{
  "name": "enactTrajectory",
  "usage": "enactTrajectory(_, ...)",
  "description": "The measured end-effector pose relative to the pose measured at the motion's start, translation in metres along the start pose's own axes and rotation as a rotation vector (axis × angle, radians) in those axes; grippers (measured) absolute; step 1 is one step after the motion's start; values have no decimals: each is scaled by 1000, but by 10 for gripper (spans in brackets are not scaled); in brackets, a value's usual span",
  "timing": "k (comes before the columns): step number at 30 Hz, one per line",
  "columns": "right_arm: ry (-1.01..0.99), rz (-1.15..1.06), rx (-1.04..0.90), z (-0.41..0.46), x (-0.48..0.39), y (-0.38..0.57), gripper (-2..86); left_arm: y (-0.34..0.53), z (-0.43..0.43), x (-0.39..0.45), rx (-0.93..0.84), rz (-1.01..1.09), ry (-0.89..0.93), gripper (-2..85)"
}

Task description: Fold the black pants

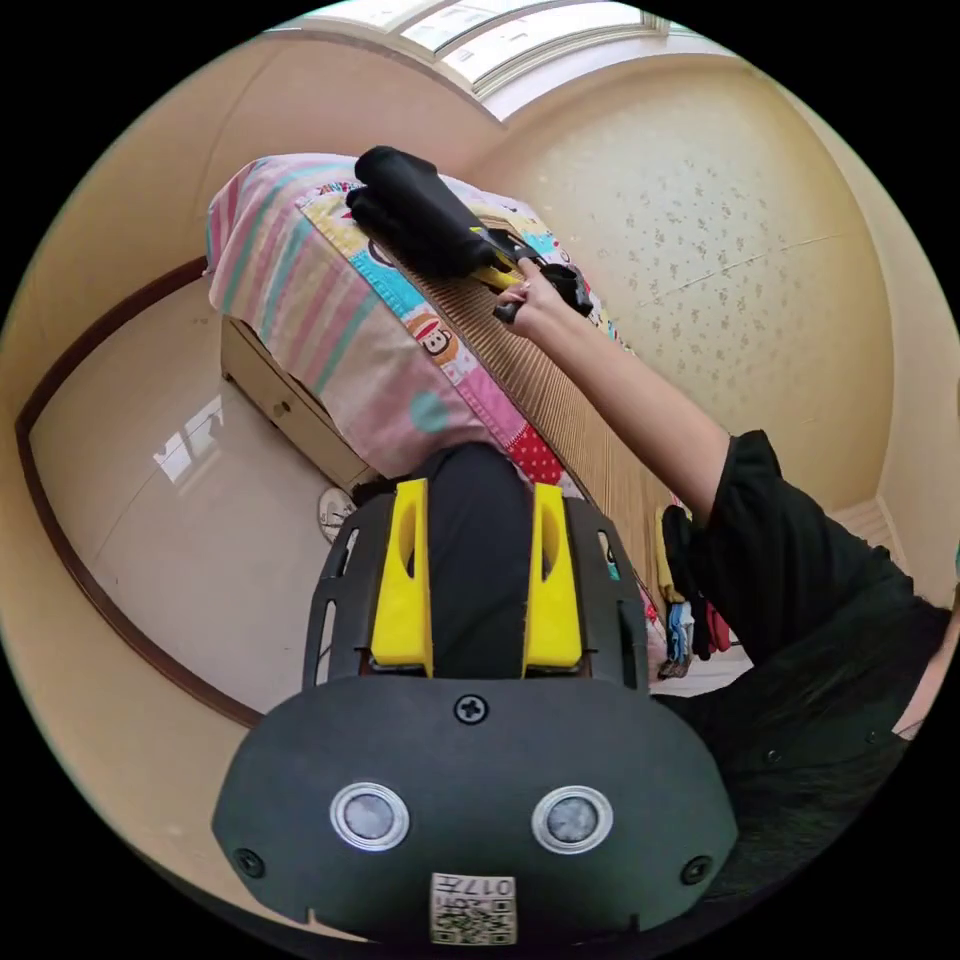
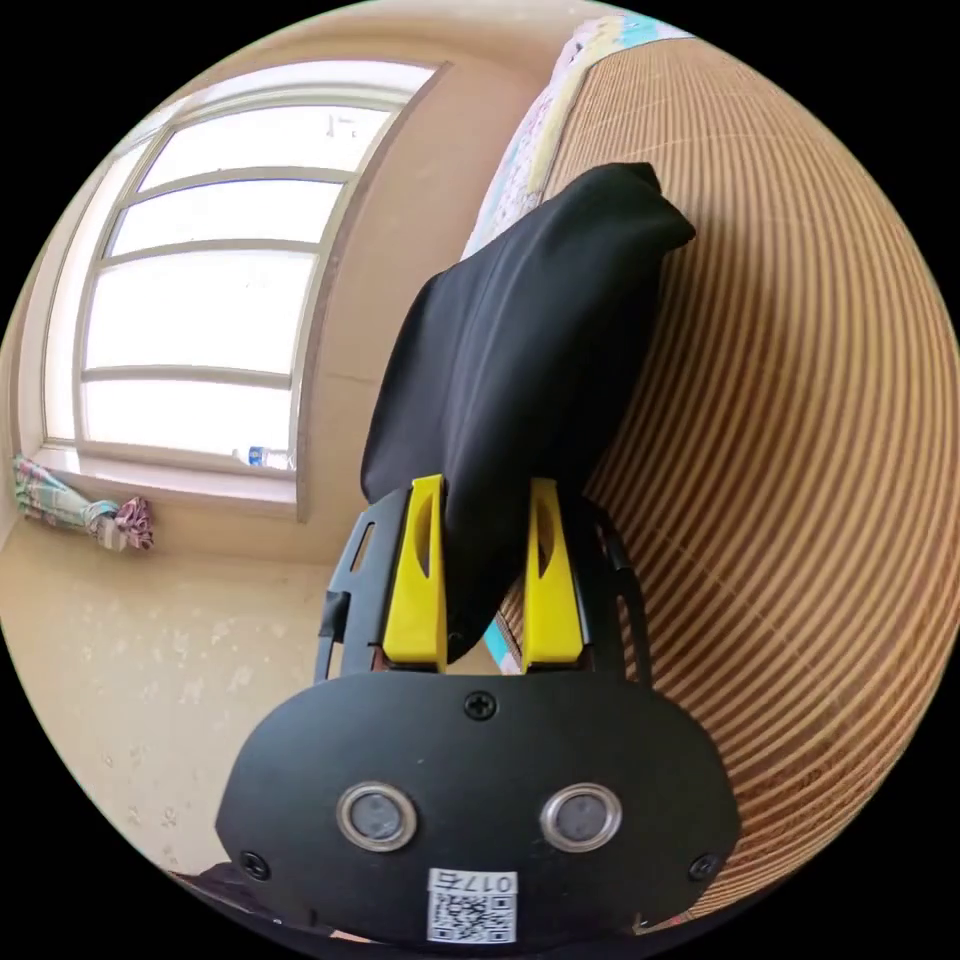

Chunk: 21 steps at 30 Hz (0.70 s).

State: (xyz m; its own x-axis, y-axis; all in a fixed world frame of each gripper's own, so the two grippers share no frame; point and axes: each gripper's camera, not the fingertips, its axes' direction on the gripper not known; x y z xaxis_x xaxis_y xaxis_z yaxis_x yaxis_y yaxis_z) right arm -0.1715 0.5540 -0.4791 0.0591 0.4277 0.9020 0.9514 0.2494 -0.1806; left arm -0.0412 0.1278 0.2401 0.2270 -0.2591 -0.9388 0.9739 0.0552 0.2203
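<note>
Up close, smooth black pants fill the gap between the left gripper's yellow jaws, which pinch the cloth; the right gripper likewise clamps a rounded fold of pants over a ribbed straw mat; farther off, a bare outstretched arm reaches across the bed, its hand near the far edge; glossy floor lies open beside it.
</note>
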Motion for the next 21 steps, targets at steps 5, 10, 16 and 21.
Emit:
enactTrajectory(5,-58,-227,-41,-28,5,82,75,31,44,29,-55,194,-84,124)
enactTrajectory(10,716,-399,34,-115,44,325,19,63,101,102,-85,644,-221,88)
enactTrajectory(16,1402,-142,412,-261,53,561,6,119,131,178,193,914,4,5)
enactTrajectory(21,1702,138,1030,-357,22,702,8,148,167,240,65,976,250,-3)
